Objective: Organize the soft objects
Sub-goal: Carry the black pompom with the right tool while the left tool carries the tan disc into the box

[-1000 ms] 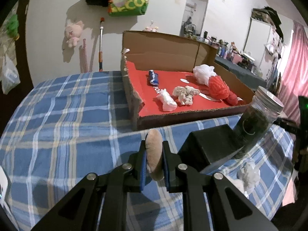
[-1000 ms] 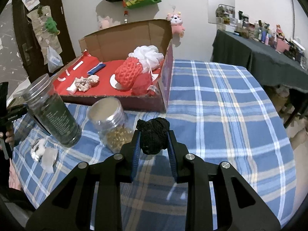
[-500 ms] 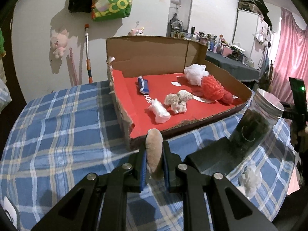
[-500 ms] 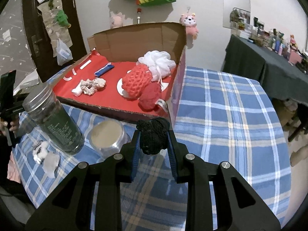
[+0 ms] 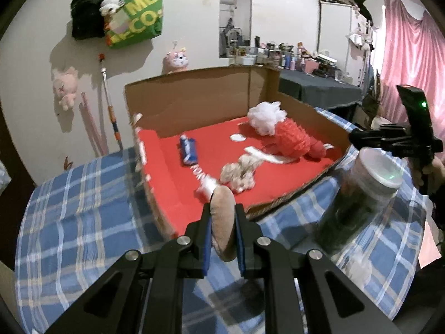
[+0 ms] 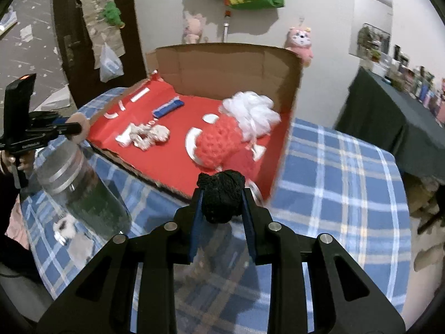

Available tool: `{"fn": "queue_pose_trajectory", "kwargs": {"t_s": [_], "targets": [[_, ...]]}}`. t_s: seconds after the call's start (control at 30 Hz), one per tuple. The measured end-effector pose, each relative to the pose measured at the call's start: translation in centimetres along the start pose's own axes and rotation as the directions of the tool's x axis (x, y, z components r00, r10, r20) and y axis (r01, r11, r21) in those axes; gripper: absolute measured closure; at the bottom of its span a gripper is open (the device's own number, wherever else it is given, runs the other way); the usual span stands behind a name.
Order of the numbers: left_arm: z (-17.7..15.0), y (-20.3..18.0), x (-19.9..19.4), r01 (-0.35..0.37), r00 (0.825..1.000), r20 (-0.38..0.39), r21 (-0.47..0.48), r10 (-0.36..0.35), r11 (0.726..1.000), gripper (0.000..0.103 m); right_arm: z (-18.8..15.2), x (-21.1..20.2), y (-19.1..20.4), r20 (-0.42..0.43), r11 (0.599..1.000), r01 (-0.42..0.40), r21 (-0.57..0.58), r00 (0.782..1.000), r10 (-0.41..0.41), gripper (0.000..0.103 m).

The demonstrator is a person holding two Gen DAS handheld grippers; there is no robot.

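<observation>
1. Pinching a tan pad (image 5: 222,222) upright between its closed fingers, the left gripper (image 5: 222,233) hangs above the near edge of the cardboard box (image 5: 194,97).
2. The right gripper (image 6: 221,203) is clamped on a black woolly ball (image 6: 221,194), held over the near right corner of the box.
3. Inside, on the red floor (image 5: 172,172), lie a white puff (image 5: 265,117), a red knitted ball (image 5: 292,139), a pale crumpled lump (image 5: 239,174) and a blue packet (image 5: 188,150).
4. A lidded glass jar (image 5: 358,200) stands on the blue checked cloth (image 5: 75,217), just right of the box's near edge in the left view.
</observation>
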State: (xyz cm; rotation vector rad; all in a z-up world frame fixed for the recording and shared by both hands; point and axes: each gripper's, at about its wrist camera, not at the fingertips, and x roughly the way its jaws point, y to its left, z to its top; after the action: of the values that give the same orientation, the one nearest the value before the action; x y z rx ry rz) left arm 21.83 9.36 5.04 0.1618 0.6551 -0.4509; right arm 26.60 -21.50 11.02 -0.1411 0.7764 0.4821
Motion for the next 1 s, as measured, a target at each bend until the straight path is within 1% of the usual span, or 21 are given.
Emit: {"fn": "queue_pose_trajectory", "kwargs": {"t_s": [0.13,0.23,0.27,0.33,0.4,0.43,0.5,0.53,0.63,0.67,0.73,0.77,0.87,1.0], "targets": [[2.5,-0.8,0.9,0.035,0.999,-0.002,0.009,-0.035,0.999,0.088,3.1,1.2,0.8,-0.001,0.998,-0.052,-0.027,0.999,0.052,0.078],[4.5,-1.0,2.1,0.069,0.998,-0.015,-0.014,-0.069,0.998,0.088,5.5,2.6,1.5,-0.012,0.994,-0.107,-0.028,0.994,0.106,0.078],[5.1,-1.0,2.6,0.077,0.997,-0.022,-0.023,-0.077,0.997,0.088,6.1,3.0,1.7,-0.015,0.993,-0.114,-0.030,0.993,0.114,0.078],[6.6,-1.0,4.0,0.093,0.995,-0.042,-0.043,-0.094,0.995,0.088,7.9,4.8,2.4,-0.044,0.989,-0.140,-0.035,0.989,0.139,0.078],[7.7,-1.1,5.3,0.096,0.994,-0.056,-0.052,-0.099,0.994,0.088,9.1,6.1,2.6,-0.069,0.988,-0.153,-0.031,0.986,0.151,0.078],[8.4,-1.0,6.3,0.097,0.992,-0.074,-0.062,-0.101,0.993,0.088,10.1,7.4,2.8,-0.098,0.986,-0.165,-0.024,0.982,0.162,0.078],[9.3,-0.8,7.8,0.096,0.989,-0.104,-0.082,-0.104,0.992,0.088,11.1,8.9,2.9,-0.129,0.986,-0.167,-0.013,0.978,0.164,0.078],[9.7,-0.7,8.5,0.092,0.988,-0.117,-0.089,-0.102,0.992,0.088,11.7,10.2,2.9,-0.163,0.985,-0.175,0.004,0.971,0.173,0.078],[10.8,-0.4,11.2,0.061,0.982,-0.172,-0.083,-0.074,0.995,0.088,12.8,12.9,2.6,-0.225,0.985,-0.167,0.039,0.959,0.172,0.078],[11.0,-0.1,12.3,0.054,0.978,-0.196,-0.092,-0.071,0.994,0.088,12.9,13.5,2.6,-0.239,0.986,-0.163,0.043,0.956,0.169,0.078],[11.1,0.3,13.8,0.046,0.972,-0.226,-0.110,-0.070,0.993,0.088,13.3,15.1,2.6,-0.278,0.989,-0.141,0.047,0.949,0.149,0.078],[11.1,0.6,14.7,0.043,0.966,-0.250,-0.119,-0.072,0.992,0.088,13.4,15.7,2.6,-0.292,0.989,-0.140,0.052,0.945,0.149,0.077],[10.9,0.9,16.3,0.030,0.958,-0.281,-0.125,-0.065,0.992,0.087,13.7,17.1,2.4,-0.327,0.992,-0.114,0.055,0.937,0.126,0.077],[10.7,1.5,17.7,0.021,0.947,-0.313,-0.144,-0.066,0.989,0.087,14.0,18.7,1.6,-0.369,0.987,-0.117,0.114,0.917,0.151,0.076]]}}
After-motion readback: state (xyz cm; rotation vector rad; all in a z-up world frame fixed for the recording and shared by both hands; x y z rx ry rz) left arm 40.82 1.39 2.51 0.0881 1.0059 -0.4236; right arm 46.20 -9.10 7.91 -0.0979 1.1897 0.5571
